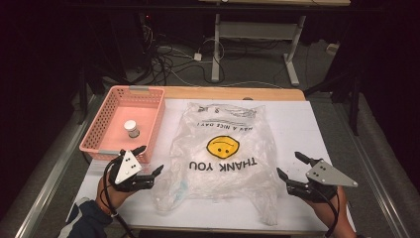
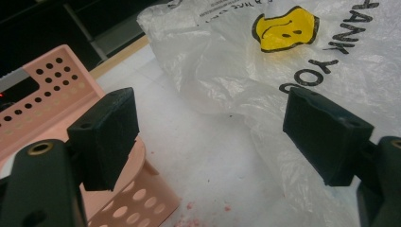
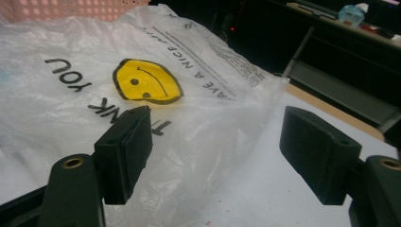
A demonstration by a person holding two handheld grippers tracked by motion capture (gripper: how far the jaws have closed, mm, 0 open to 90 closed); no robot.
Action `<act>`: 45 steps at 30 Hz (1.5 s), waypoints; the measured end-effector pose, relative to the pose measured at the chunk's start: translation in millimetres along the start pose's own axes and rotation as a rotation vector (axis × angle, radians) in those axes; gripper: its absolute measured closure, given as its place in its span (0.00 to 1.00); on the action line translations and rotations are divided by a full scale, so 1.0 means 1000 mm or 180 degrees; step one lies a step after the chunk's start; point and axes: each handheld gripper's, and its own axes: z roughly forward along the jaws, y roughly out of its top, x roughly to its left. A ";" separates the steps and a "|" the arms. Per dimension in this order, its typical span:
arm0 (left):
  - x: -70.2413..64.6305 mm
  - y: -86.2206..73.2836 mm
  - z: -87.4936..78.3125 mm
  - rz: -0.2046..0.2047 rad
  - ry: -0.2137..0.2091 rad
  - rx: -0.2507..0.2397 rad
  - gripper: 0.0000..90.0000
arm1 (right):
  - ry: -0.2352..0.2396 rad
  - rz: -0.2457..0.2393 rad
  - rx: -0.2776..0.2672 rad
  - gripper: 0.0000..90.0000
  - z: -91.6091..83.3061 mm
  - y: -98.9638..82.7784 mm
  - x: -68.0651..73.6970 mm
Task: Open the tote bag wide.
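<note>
one plastic bag point(image 1: 223, 153), one pink basket point(image 1: 101, 131), one small jar point(image 1: 131, 128), two grippers.

— What do the two tools look like?
— Both the left gripper point(image 1: 145, 161) and the right gripper point(image 1: 289, 166) are black, each topped by a grey three-cornered plate with small dark holes (brass-ringed screw holes sit at the jaw bases). Black cables trail back.
— And the person?
— A dark blue sleeve point(image 1: 85, 220) with a pale patch.
</note>
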 end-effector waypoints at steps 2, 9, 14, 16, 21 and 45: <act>0.000 -0.001 0.001 0.0005 0.0006 0.0023 0.21 | 0.0022 -0.0022 0.0022 0.32 0.001 -0.002 0.000; -0.001 -0.004 0.002 0.0048 0.0017 0.0126 0.21 | 0.0123 -0.0064 0.0111 0.45 0.007 -0.003 -0.001; 0.001 -0.006 0.001 0.0053 0.0041 0.0159 0.21 | 0.0182 -0.0037 0.0253 0.48 0.017 -0.004 -0.009; 0.001 -0.005 0.000 0.0063 0.0051 0.0147 0.21 | 0.0208 0.0050 0.0254 0.49 0.023 -0.004 -0.018; 0.001 -0.006 0.000 0.0080 0.0053 0.0161 0.21 | 0.0160 0.0124 0.0261 0.44 0.041 0.006 -0.036; -0.003 -0.014 -0.003 0.0094 0.0027 0.0244 0.21 | -0.0013 0.0586 0.1230 0.51 0.214 0.021 -0.116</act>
